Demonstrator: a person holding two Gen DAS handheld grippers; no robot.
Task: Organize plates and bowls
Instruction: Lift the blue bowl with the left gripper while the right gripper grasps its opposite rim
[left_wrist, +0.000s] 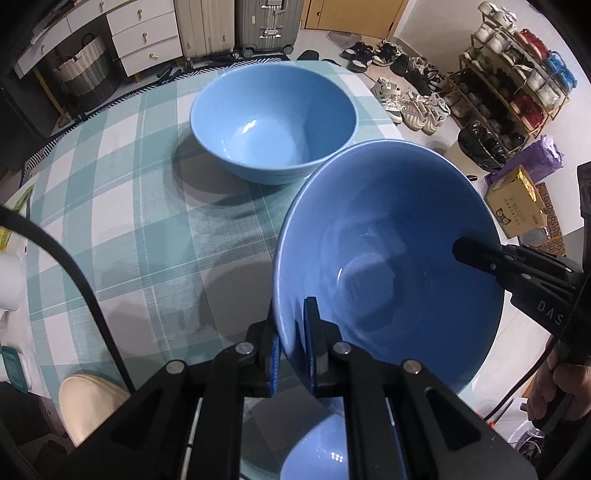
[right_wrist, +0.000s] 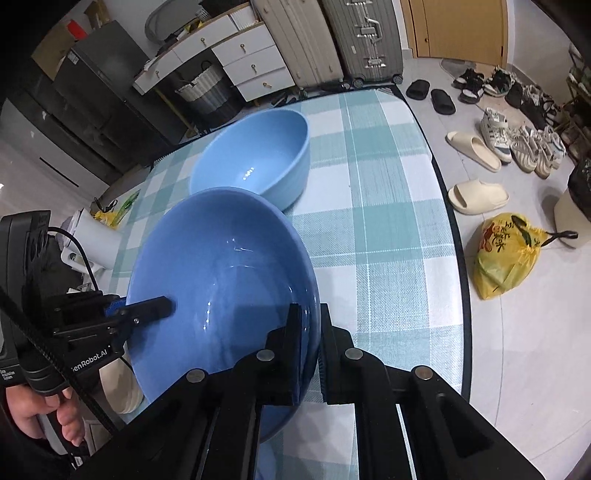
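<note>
Both your grippers, left (left_wrist: 295, 343) and right (right_wrist: 308, 354), are clamped on opposite rim edges of the darker bowl (left_wrist: 391, 266), held tilted above the checked table (left_wrist: 129, 206), with the lighter bowl (left_wrist: 273, 122) resting just beyond it.

Both blue bowls, the near one (left_wrist: 388, 266) and the far one (left_wrist: 273, 122), look glossy and smooth on a woven, matt checked tablecloth (left_wrist: 129, 206).

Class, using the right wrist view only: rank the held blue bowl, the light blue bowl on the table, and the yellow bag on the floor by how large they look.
1. Held blue bowl, largest, though nearest the camera.
2. Light blue bowl.
3. Yellow bag, smallest.
</note>
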